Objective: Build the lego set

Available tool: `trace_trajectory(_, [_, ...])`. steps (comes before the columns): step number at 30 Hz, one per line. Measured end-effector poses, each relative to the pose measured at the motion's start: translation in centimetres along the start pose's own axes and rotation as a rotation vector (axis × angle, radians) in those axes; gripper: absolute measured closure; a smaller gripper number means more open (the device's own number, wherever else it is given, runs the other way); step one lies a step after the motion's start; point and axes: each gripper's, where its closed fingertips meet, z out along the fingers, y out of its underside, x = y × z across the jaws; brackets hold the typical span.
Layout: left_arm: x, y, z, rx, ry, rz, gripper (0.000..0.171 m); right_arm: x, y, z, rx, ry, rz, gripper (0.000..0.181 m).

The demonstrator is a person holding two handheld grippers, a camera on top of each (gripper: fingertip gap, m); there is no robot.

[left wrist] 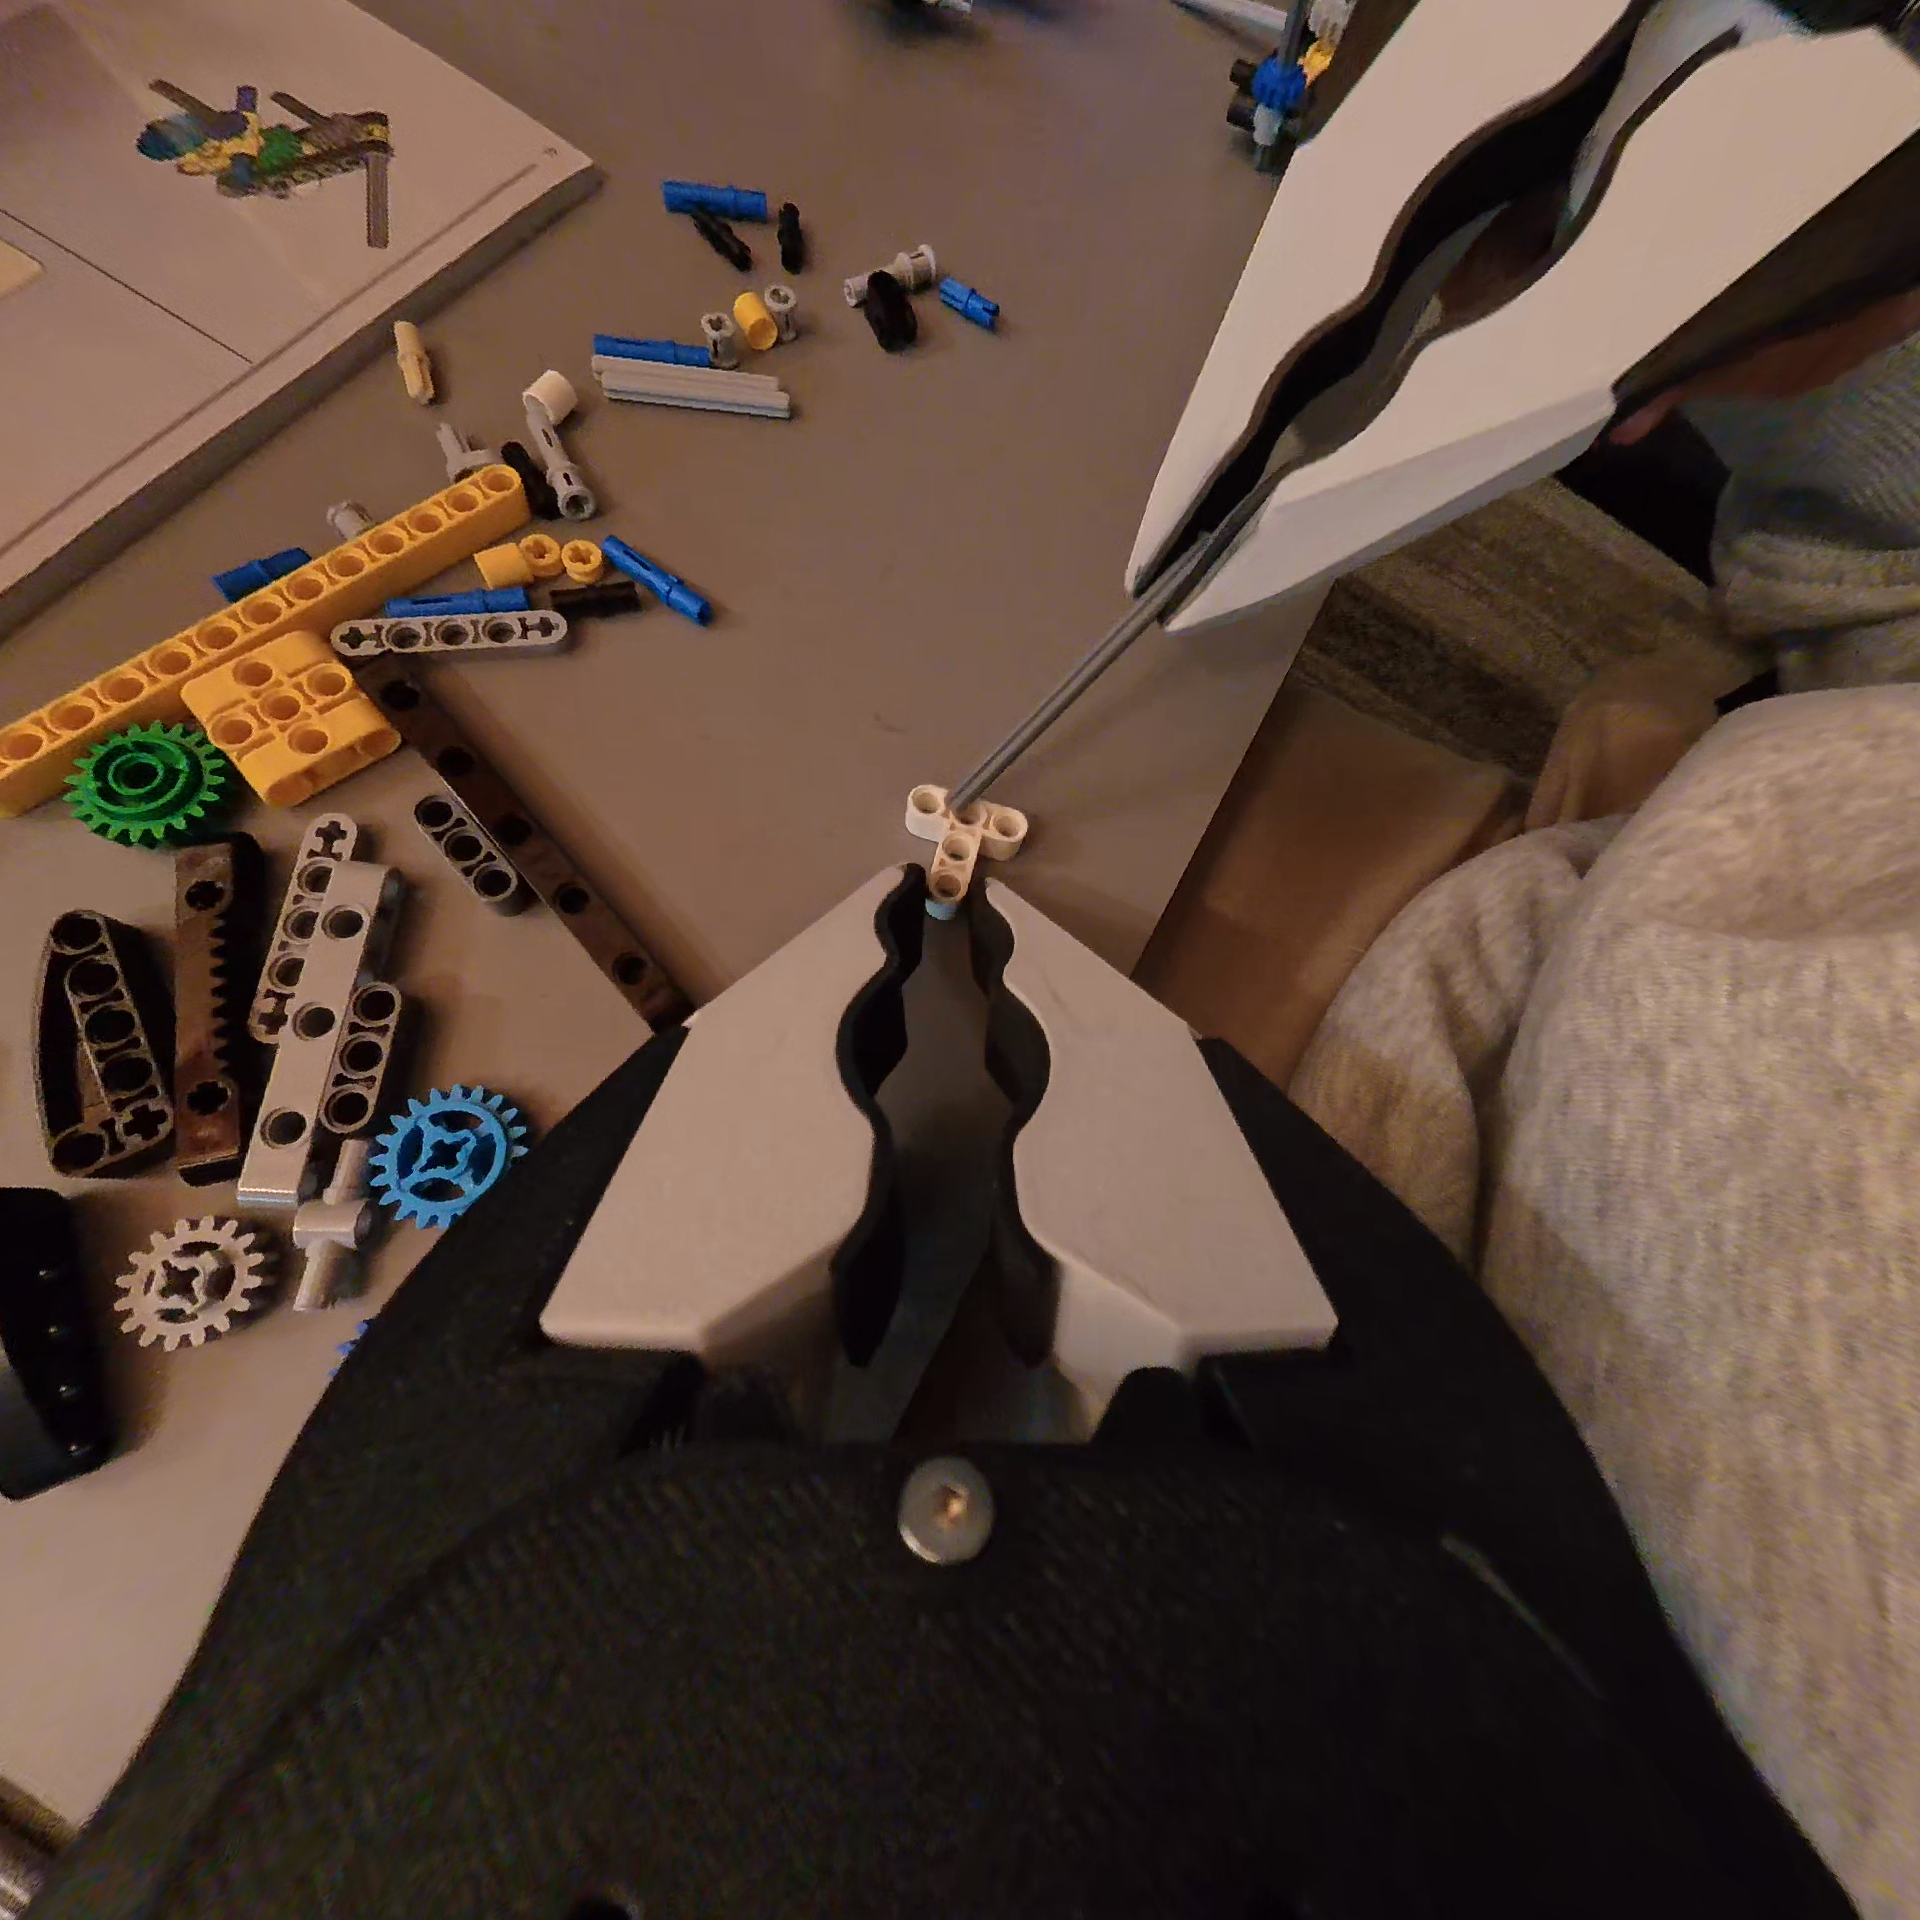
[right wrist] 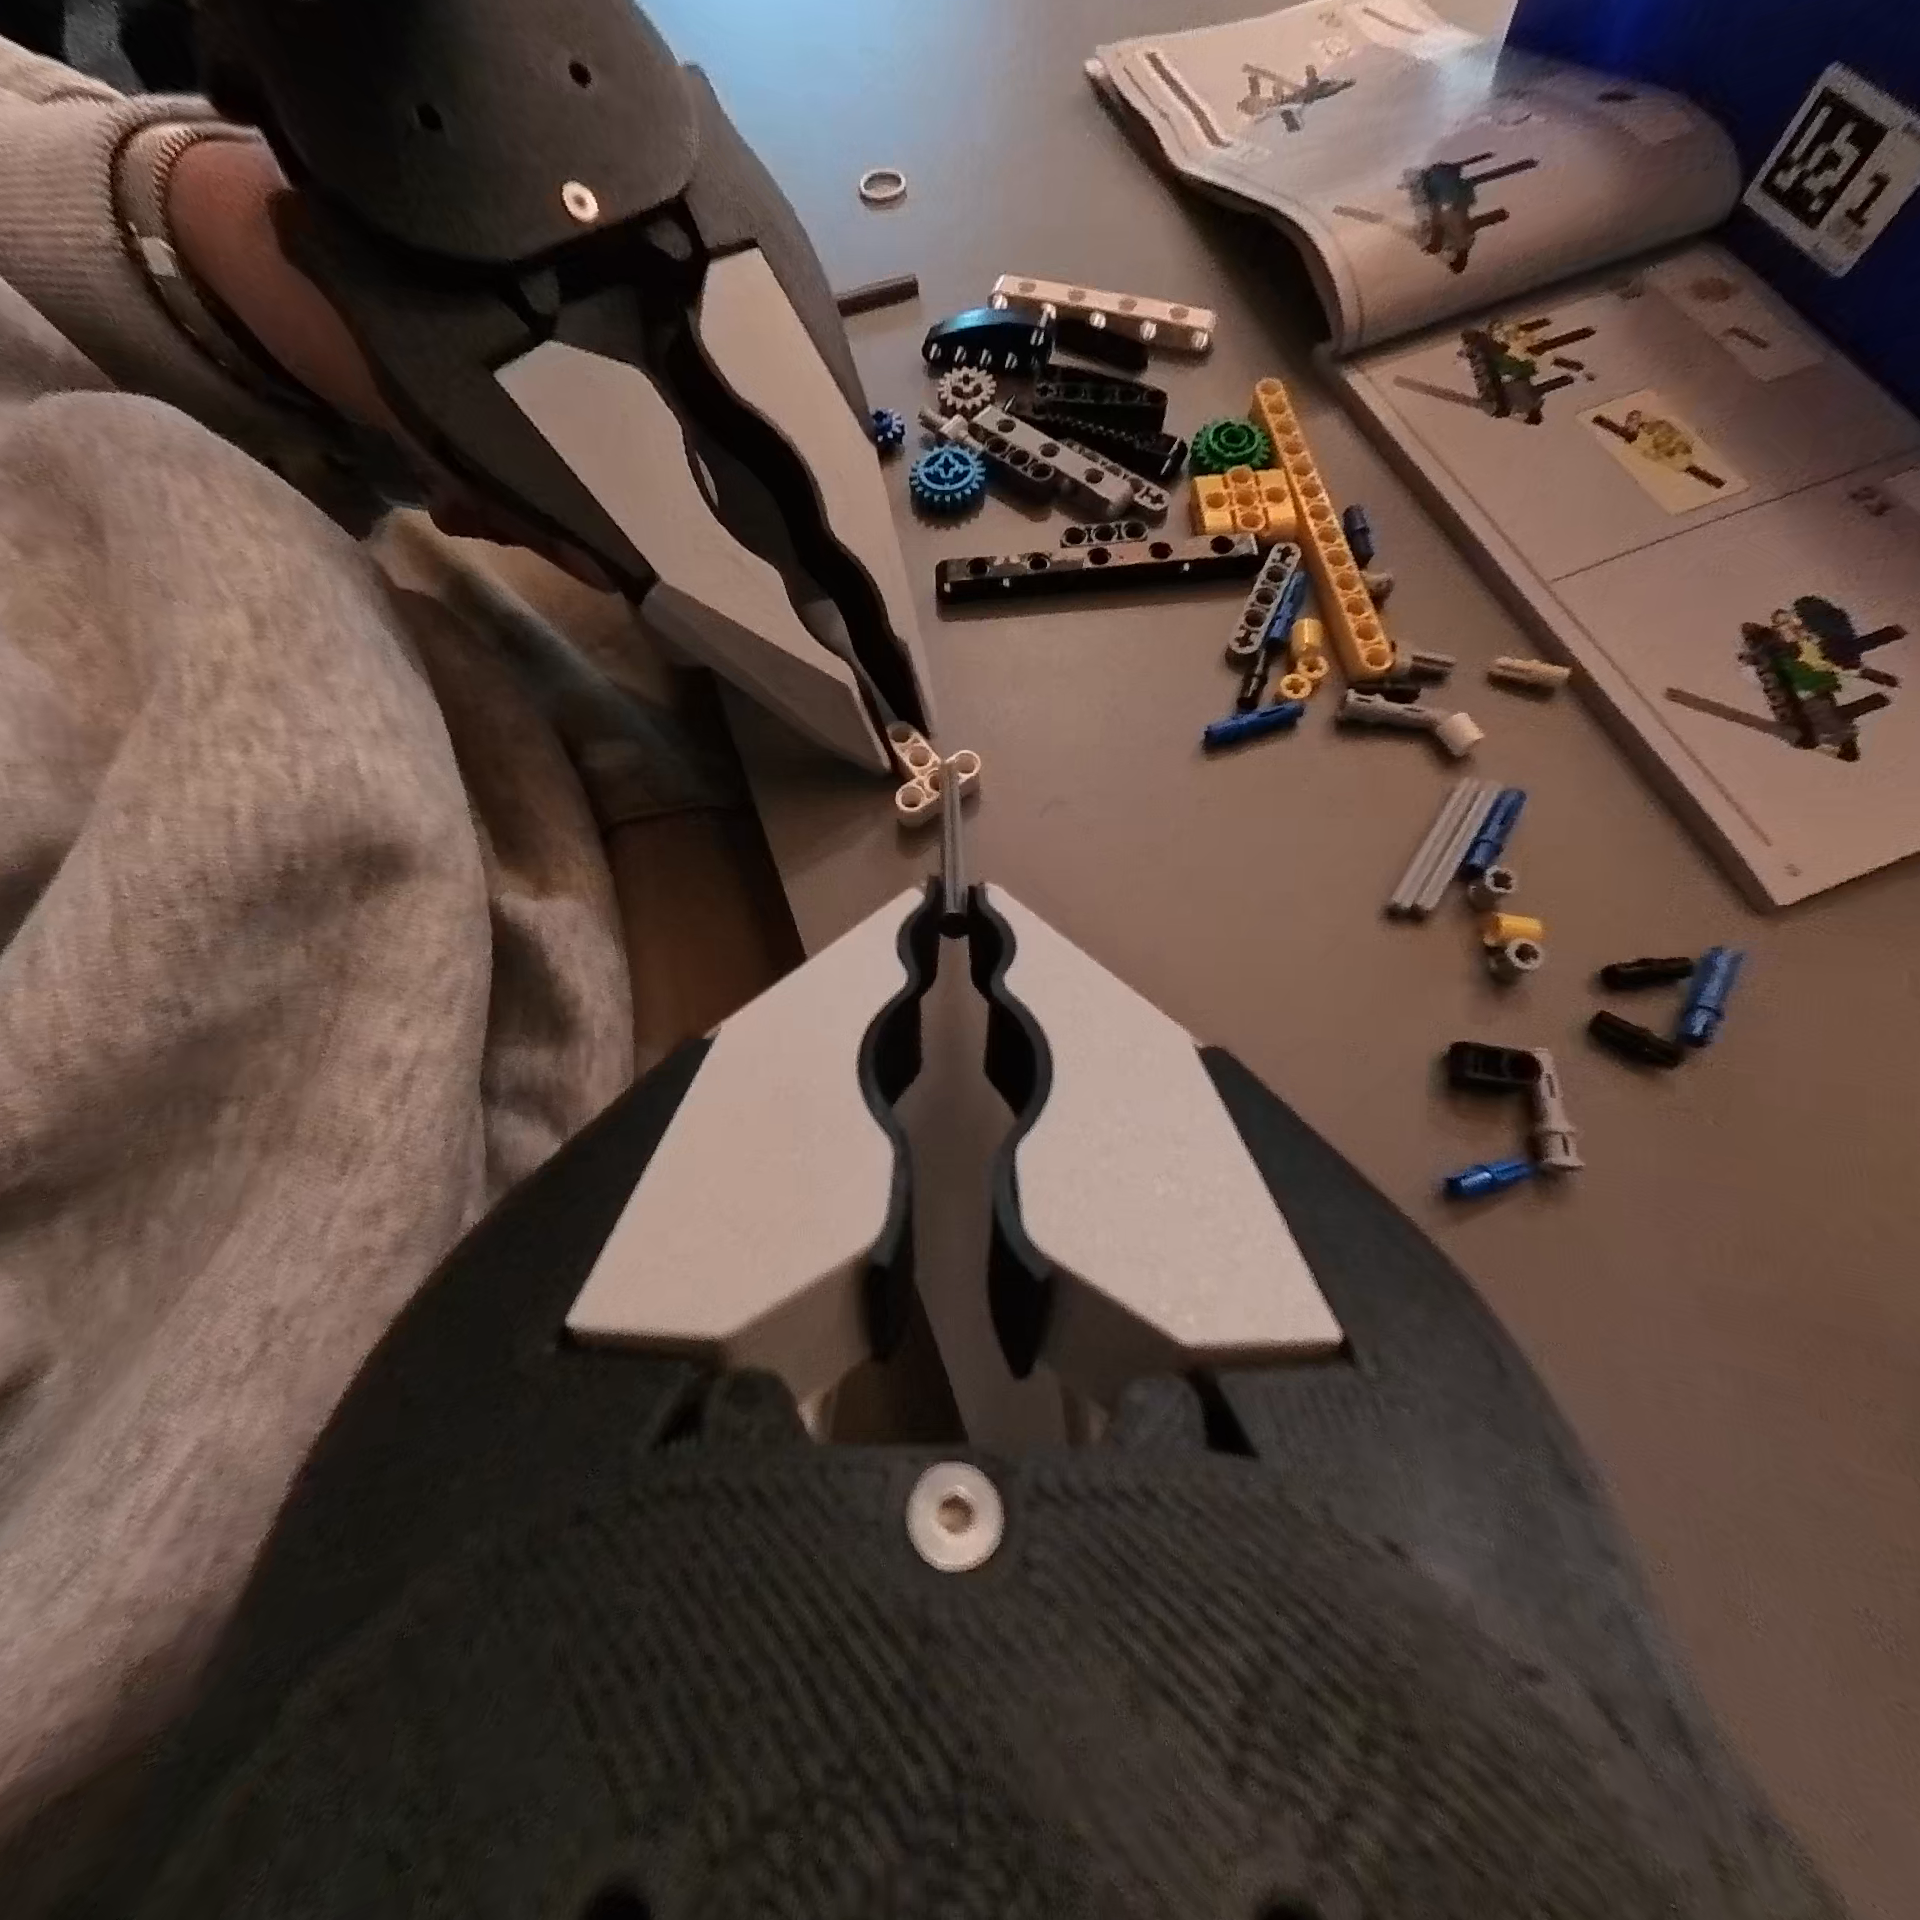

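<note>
My left gripper [left wrist: 948,891] is shut on the stem of a small white T-shaped piece [left wrist: 966,827], held above the table's near edge. My right gripper [right wrist: 954,902] is shut on a thin grey axle [right wrist: 954,831]. The axle's far end sits in a hole of the white T-shaped piece [right wrist: 935,779]. In the left wrist view the right gripper [left wrist: 1169,592] comes in from the upper right with the axle [left wrist: 1070,691] slanting down to the piece. In the right wrist view the left gripper [right wrist: 904,732] comes in from the upper left.
Loose parts lie on the grey table [left wrist: 883,623]: a long yellow beam [left wrist: 260,623], a green gear [left wrist: 145,779], a blue gear [left wrist: 447,1153], grey and black beams, blue and black pins. An open instruction booklet [left wrist: 208,260] lies at the back. A person's grey sleeve [left wrist: 1662,1143] is close by on the right. Some 6 cm of space lies between my two pairs of fingers.
</note>
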Motion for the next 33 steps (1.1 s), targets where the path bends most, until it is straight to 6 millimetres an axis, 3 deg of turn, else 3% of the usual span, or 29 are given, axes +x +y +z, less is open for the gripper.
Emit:
trace_trajectory(16, [0.3, -2.1, -1.1, 0.158, 0.118, -0.085, 0.166, -0.8, 0.4, 0.6, -0.003, -0.074, 0.034, 0.178])
trace_trajectory(25, [-0.7, -1.1, -1.2, 0.104, 0.102, -0.083, 0.165, -0.8, 0.6, 0.9, -0.002, -0.085, 0.045, 0.178])
trace_trajectory(33, [-1.2, -0.7, -1.8, 0.065, 0.076, -0.051, 0.155, -0.3, 0.5, 0.8, 0.016, -0.072, 0.056, 0.178])
